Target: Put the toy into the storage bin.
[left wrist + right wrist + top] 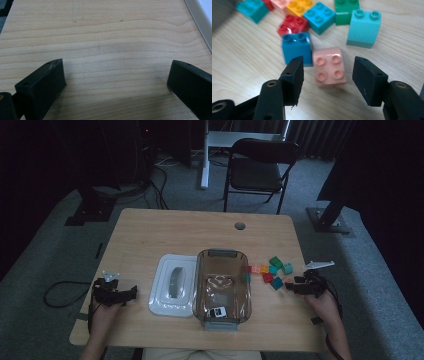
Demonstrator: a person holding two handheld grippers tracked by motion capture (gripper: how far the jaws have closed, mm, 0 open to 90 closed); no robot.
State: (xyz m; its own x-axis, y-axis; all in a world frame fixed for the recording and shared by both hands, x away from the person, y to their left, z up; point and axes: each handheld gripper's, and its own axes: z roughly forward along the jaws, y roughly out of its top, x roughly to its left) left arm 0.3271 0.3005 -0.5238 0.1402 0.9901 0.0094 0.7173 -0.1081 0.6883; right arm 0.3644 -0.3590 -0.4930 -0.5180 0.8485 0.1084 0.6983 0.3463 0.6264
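A pink brick (329, 66) lies studs-up on the wooden table (165, 232), between the jaws of my right gripper (327, 62). Those jaws stand open, with a gap to the brick on each side. A blue brick (295, 47) touches the pink one's left side, just beyond the left jaw. In the high view the right gripper (291, 286) sits at the near edge of the brick cluster (270, 270). My left gripper (116, 75) is open over bare wood, left of the white lid (161, 295).
Behind the pink brick lie light teal (364, 27), green (345, 10), red (293, 25) and orange (300, 5) bricks. A clear bin (197, 285) holding a small white object (216, 313) stands mid-table beside the lid. A folding chair (257, 167) is beyond the table.
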